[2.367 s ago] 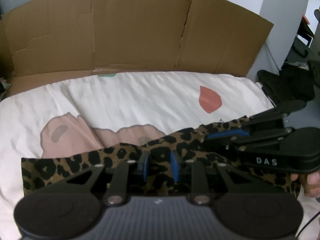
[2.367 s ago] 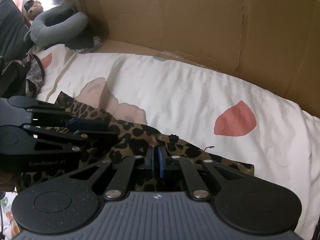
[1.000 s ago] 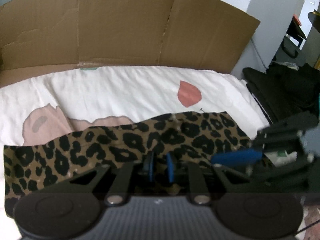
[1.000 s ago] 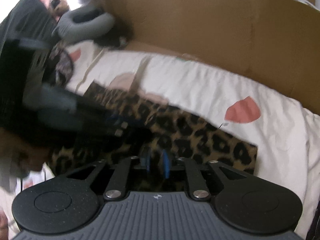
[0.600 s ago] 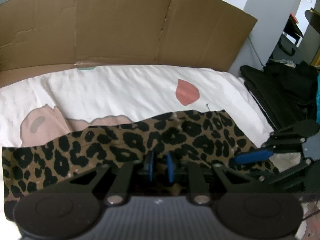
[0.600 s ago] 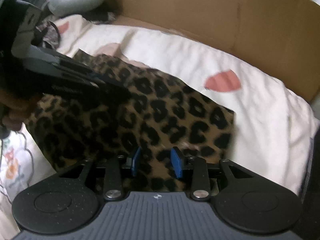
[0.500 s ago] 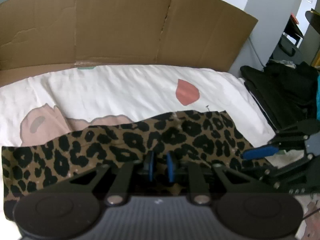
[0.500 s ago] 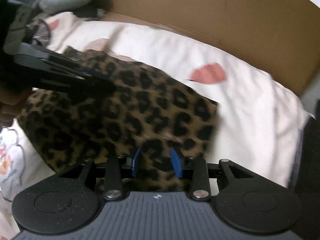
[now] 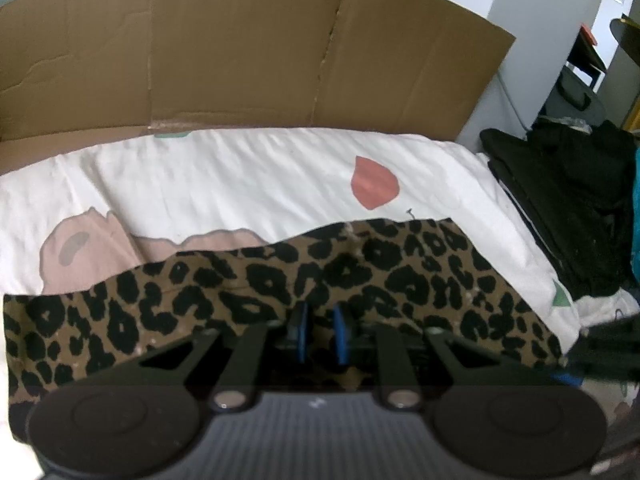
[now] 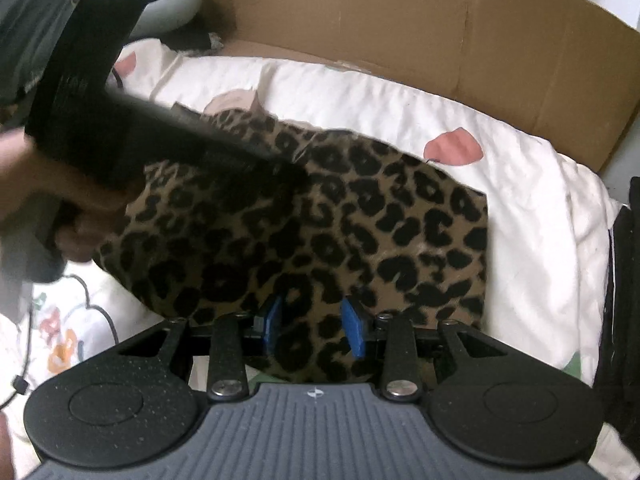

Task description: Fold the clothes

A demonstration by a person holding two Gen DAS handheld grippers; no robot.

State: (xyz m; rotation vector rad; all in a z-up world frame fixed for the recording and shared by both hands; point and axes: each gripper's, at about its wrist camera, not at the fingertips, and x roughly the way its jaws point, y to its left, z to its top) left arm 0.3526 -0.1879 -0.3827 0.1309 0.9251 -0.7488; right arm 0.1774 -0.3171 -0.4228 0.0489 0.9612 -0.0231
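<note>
A leopard-print garment (image 9: 360, 272) lies flat on a white patterned bedsheet (image 9: 240, 176). It also shows in the right wrist view (image 10: 340, 216). My left gripper (image 9: 319, 334) is low over its near edge, blue pads a small gap apart, with nothing visibly pinched. My right gripper (image 10: 314, 322) is open above the garment's near right part, holding nothing. The left gripper's black body (image 10: 132, 132) crosses the left of the right wrist view. The right gripper shows blurred at the right edge of the left wrist view (image 9: 600, 356).
A brown cardboard wall (image 9: 240, 52) stands behind the bed. Dark clothes (image 9: 568, 208) are piled to the right of the bed. A grey neck pillow (image 10: 168, 12) lies at the far left corner.
The right gripper opened, let go of the garment and pulled back to the right. The garment now lies spread flatter. The left gripper has barely moved.
</note>
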